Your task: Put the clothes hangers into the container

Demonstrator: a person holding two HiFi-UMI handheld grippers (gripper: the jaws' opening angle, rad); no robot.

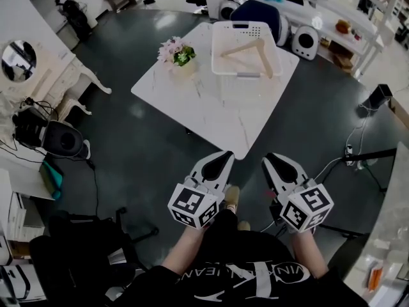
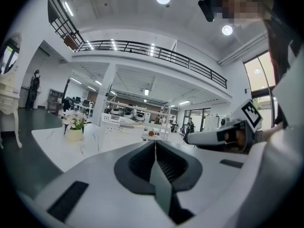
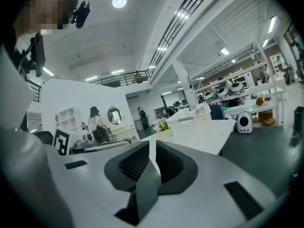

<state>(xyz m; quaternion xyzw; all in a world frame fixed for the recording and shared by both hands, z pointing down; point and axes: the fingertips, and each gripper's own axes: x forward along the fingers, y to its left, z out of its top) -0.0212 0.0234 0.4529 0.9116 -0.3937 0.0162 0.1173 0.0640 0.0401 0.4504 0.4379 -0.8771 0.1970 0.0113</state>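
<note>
I held my left gripper (image 1: pixel 222 158) and right gripper (image 1: pixel 273 160) close to my body, short of the white marble table's (image 1: pixel 192 104) near corner, each with its jaws pressed together on nothing. The pale wooden clothes hanger (image 1: pixel 257 48) lay in the white perforated plastic basket (image 1: pixel 218 51) at the table's far edge, seemingly propped against its rim.
</note>
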